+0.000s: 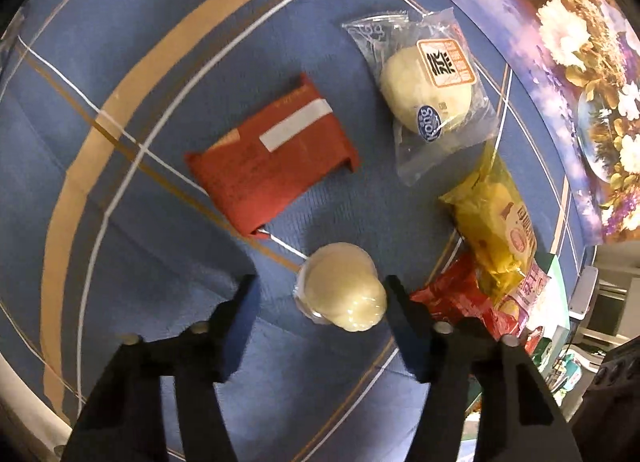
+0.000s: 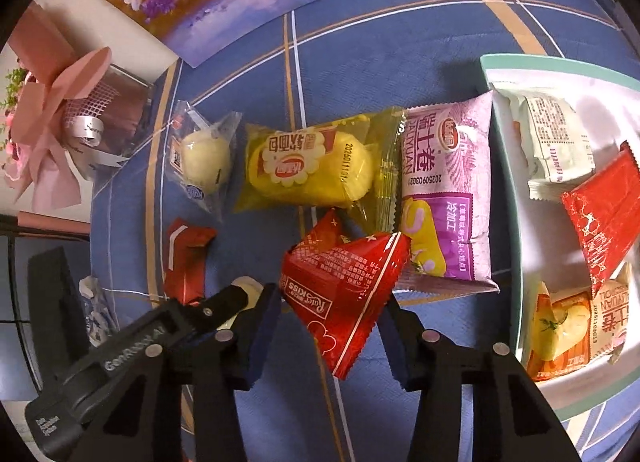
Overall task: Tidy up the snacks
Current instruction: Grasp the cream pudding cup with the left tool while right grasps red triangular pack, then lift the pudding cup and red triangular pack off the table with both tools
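Grasping stage, both tools down over bench. Left tool: jaws part-closed astride pale bun, right pad touching, left pad clear. Right tool: pinching red packet, crinkly foil, tilted. Next: lift, carry to tray at right, already part-filled.

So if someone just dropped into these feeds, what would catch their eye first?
Probably the red triangular pack, dead centre between the right tongs, whose pads press its sides. Next, the row behind it on the blue cloth: yellow bread pack and purple roll pack, beside the tray already holding snacks. In the left view, a pale bun sits between the left tongs.
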